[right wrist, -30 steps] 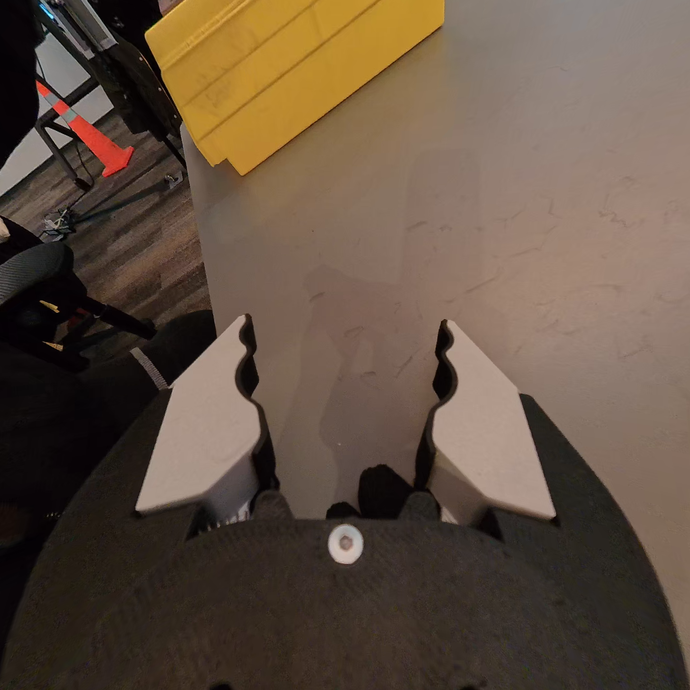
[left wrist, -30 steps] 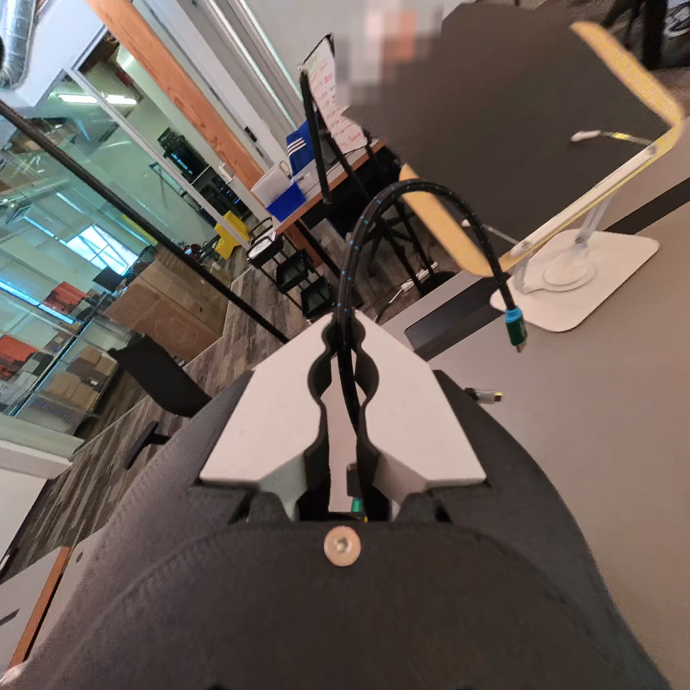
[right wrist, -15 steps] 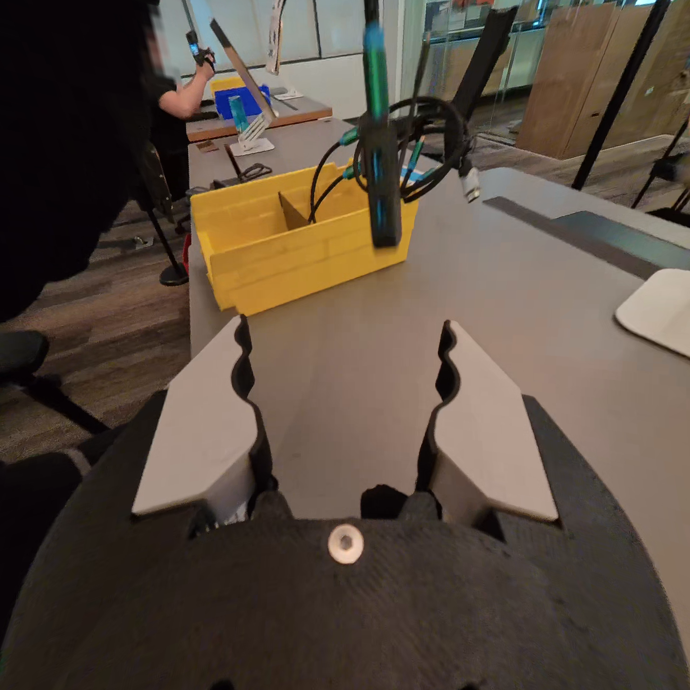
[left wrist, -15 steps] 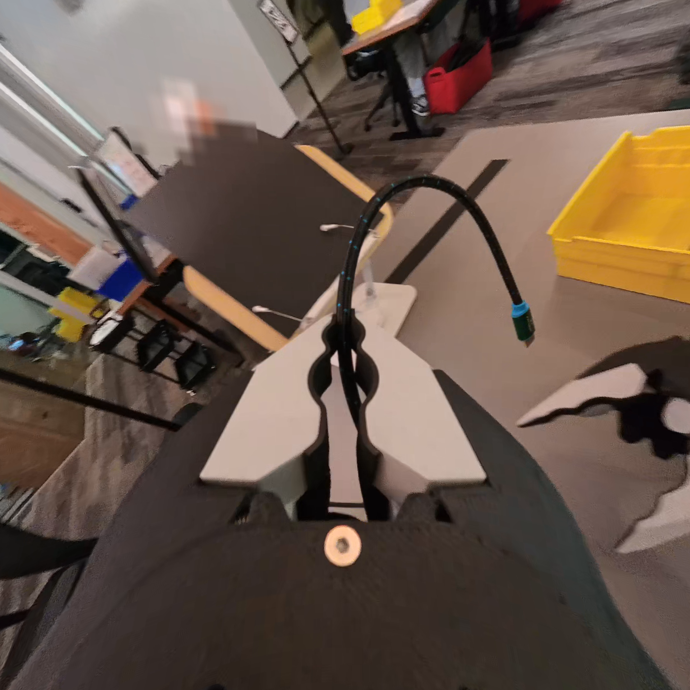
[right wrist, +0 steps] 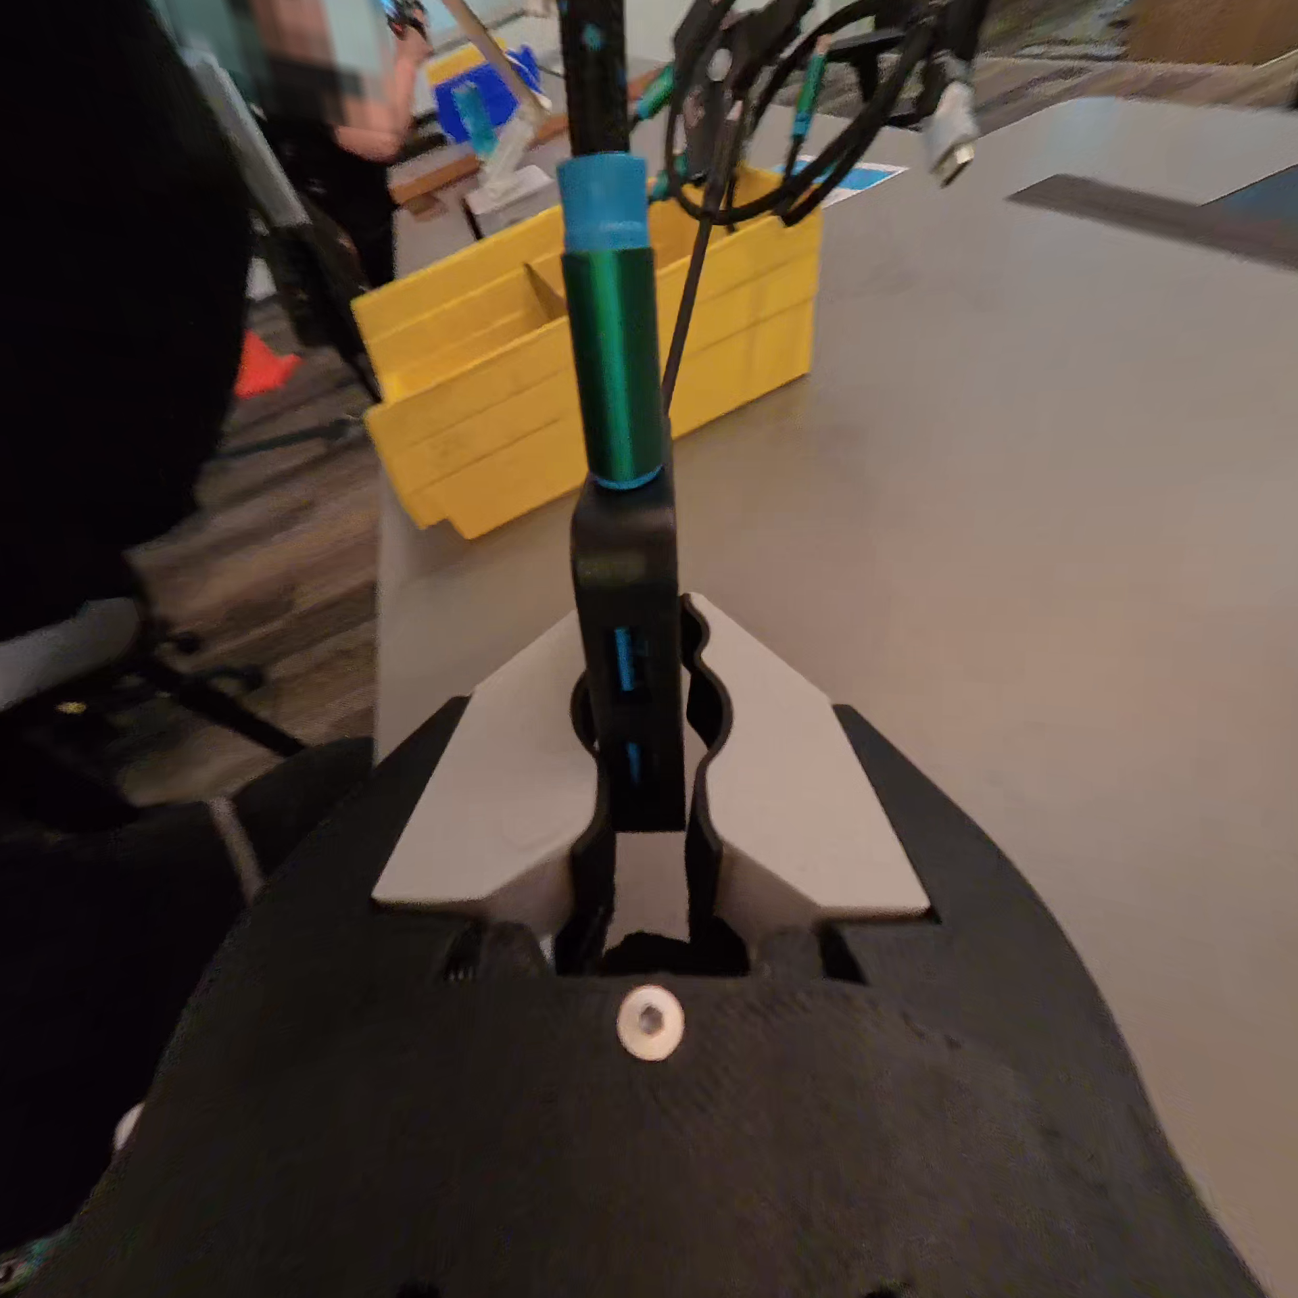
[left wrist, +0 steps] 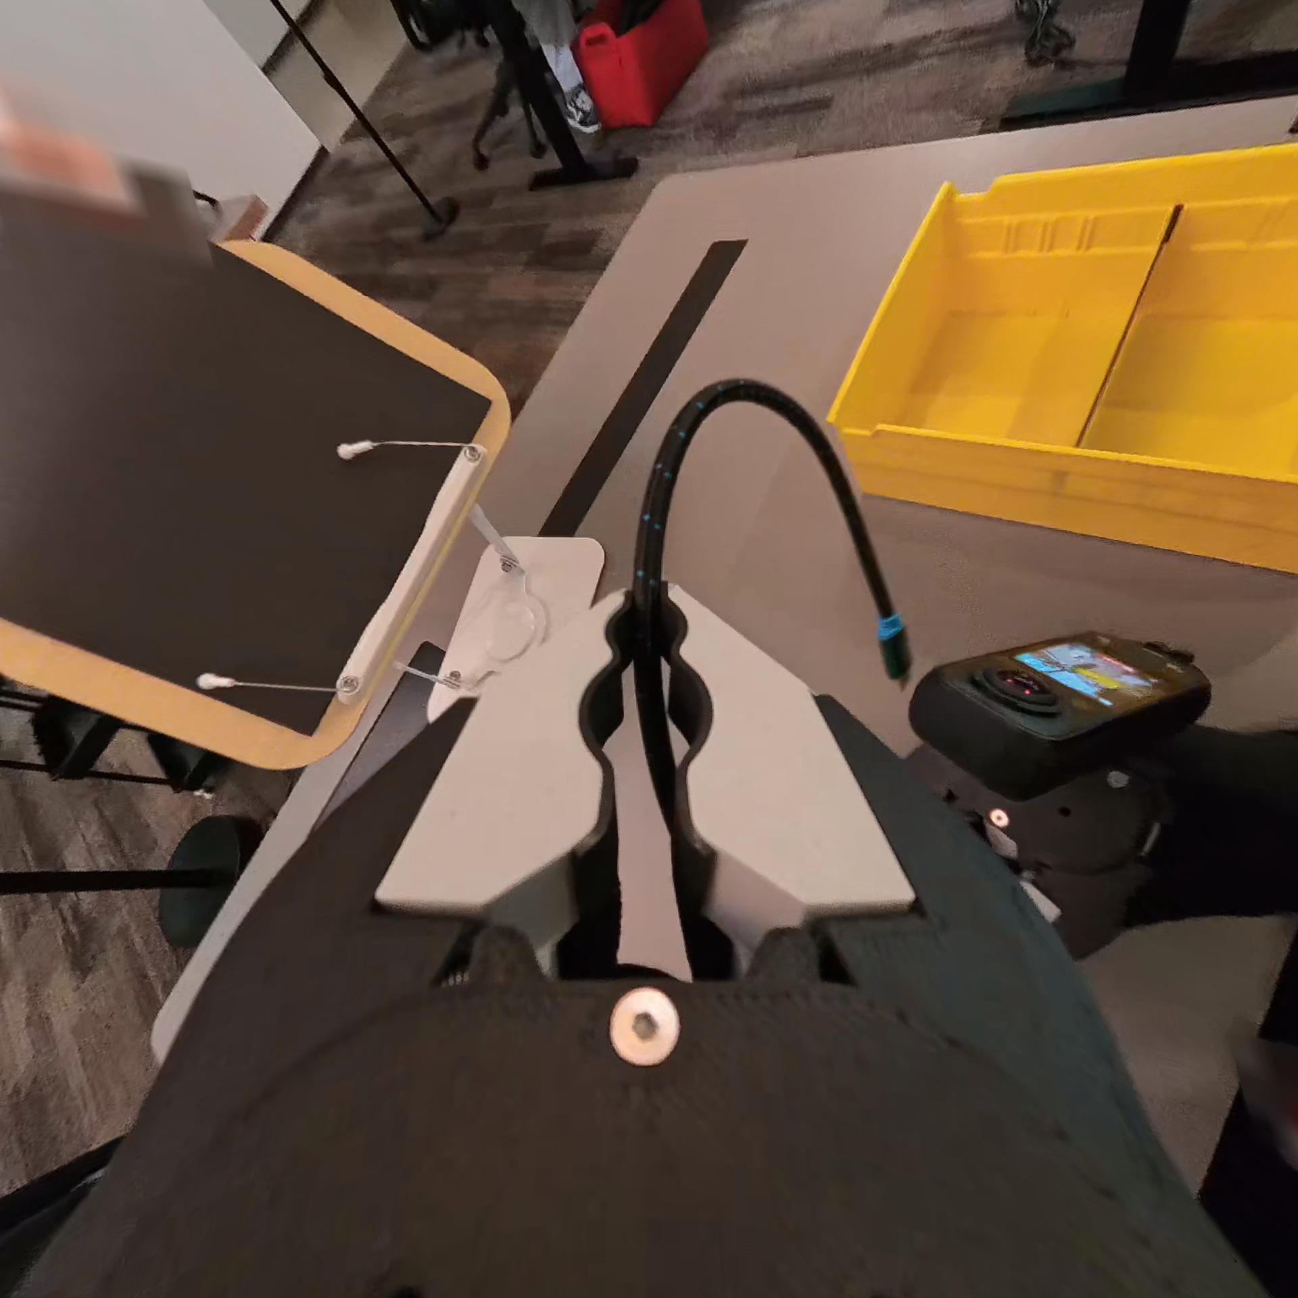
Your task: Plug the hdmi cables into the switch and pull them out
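The left gripper (left wrist: pixel 650 709) is pinching the braided cable (left wrist: pixel 744 463) a little behind its green plug (left wrist: pixel 893 650), leaving the end free to steer; the right gripper (right wrist: pixel 643 709) is clamping the black switch (right wrist: pixel 628 632), seemingly bracing it against a pull.

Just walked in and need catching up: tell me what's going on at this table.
A person works two handheld grippers over a grey table. The left gripper is shut on a black braided cable, which arches over so its green plug hangs free. The right gripper is shut on a black switch that has a green plug seated in its top end. A yellow bin with more cables stands behind.
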The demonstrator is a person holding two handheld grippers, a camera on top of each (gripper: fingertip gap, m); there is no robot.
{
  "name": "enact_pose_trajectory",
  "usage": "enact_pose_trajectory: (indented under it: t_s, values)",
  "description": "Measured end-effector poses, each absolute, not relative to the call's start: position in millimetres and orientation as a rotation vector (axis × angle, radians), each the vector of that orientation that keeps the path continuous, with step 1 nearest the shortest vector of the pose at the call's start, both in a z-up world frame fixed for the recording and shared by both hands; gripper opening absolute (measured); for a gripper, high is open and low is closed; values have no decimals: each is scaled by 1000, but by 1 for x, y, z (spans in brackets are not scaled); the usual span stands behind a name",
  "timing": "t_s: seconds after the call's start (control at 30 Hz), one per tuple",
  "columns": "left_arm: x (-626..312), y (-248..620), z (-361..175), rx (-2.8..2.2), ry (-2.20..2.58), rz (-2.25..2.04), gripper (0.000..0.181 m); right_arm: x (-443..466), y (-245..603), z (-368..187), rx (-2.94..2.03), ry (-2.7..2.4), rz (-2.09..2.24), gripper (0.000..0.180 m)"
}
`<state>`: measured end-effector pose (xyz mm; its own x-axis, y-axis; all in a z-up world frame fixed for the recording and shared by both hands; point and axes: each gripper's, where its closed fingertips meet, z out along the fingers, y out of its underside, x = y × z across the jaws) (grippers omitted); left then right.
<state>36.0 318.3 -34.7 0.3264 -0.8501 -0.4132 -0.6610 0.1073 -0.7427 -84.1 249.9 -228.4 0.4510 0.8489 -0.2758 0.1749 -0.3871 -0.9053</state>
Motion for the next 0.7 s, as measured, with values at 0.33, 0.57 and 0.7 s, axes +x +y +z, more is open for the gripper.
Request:
enact_pose_trajectory:
  t_s: [0.33,0.57,0.7]
  values:
    - [32,353,-117,-1901,1442,-338,57,-111,218,-230,-1785,-704,1540,12]
    - [-15,299,-98,-1828,1369,-388,38,-95,230,-222,-1692,-510,1716,11]
    - [-52,257,-126,-1913,1276,-530,36,-84,236,-208,-1561,-404,1819,11]
